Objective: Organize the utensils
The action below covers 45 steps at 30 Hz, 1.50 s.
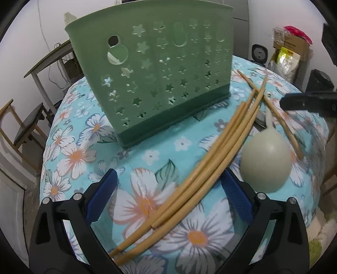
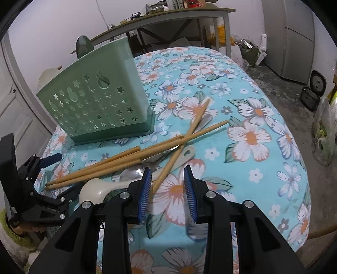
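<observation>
A green star-punched utensil holder (image 1: 155, 73) stands on the floral tablecloth; it also shows in the right wrist view (image 2: 101, 103). Three bamboo chopsticks (image 1: 198, 168) lie bundled between my left gripper's (image 1: 168, 185) open blue fingers (image 1: 105, 189). A fourth chopstick (image 1: 271, 113) lies crossed over them. A cream ladle-like spoon (image 1: 265, 162) lies to the right. In the right wrist view my right gripper (image 2: 167, 185) is open, its tips around the lower end of the crossed chopstick (image 2: 181, 147). The spoon (image 2: 99, 189) and a metal spoon (image 2: 134, 172) lie under the chopsticks (image 2: 118, 160).
The round table (image 2: 263, 130) drops off at the right and near edges. The left gripper's body (image 2: 31, 189) sits at the table's left edge. A chair (image 1: 27, 128) and a desk (image 2: 168, 16) stand beyond. Bags and boxes (image 1: 290, 54) lie on the floor.
</observation>
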Available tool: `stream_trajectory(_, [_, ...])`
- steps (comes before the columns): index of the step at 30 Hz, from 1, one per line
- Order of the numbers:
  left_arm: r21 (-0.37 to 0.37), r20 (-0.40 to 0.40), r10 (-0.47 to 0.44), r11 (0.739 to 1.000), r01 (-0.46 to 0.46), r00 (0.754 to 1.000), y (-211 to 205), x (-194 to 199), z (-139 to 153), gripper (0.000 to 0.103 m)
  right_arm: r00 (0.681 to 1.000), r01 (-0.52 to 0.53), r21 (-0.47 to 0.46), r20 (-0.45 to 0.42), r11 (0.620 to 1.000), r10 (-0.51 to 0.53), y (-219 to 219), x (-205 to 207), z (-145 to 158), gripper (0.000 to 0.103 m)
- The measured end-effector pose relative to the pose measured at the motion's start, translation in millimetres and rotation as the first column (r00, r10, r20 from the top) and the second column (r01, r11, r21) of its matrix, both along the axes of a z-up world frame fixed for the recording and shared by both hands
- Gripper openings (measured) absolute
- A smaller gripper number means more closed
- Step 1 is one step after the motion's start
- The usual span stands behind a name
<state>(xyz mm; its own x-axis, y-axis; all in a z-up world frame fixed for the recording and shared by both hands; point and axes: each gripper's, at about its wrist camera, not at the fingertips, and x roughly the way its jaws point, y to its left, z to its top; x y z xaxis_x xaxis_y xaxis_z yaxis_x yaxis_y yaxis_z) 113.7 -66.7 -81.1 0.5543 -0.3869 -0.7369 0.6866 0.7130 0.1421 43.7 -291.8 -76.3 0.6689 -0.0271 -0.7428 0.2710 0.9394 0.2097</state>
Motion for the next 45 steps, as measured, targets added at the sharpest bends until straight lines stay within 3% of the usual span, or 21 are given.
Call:
stream_trajectory(10, [-0.031, -0.001, 0.123, 0.992, -0.123, 0.992, 5, 25, 10, 0.096, 0.999, -0.034, -0.001, 0.005, 0.999, 0.034, 5, 12, -3, 0.031])
stream_trajectory(22, [-0.104, 0.087, 0.091, 0.991, -0.082, 0.992, 5, 4, 30, 0.096, 0.996, -0.089, -0.006, 0.029, 0.996, 0.089, 22, 20, 1, 0.031])
stream_trajectory(27, [-0.117, 0.096, 0.069, 0.991, -0.058, 0.993, 2, -4, 33, 0.096, 0.993, -0.114, -0.039, -0.017, 0.993, 0.113, 31, 24, -5, 0.031])
stream_trajectory(31, [-0.128, 0.116, 0.027, 0.992, -0.012, 0.993, -2, -10, 37, 0.096, 0.993, -0.117, -0.043, -0.034, 0.992, 0.115, 31, 17, -9, 0.031])
stream_trajectory(37, [-0.123, 0.154, -0.113, 0.984, 0.132, 0.982, -18, -18, 45, 0.091, 0.992, -0.124, -0.042, -0.044, 0.991, 0.122, 30, 13, -9, 0.031])
stream_trajectory(42, [-0.058, 0.152, -0.318, 0.942, 0.330, 0.936, -41, -27, 44, 0.068, 0.992, -0.124, -0.040, -0.042, 0.991, 0.122, 28, 10, -8, 0.031])
stream_trajectory(45, [0.030, 0.150, -0.436, 0.899, 0.437, 0.887, -55, -31, 35, 0.054, 0.991, -0.128, -0.045, -0.038, 0.991, 0.127, 27, 8, -8, 0.031])
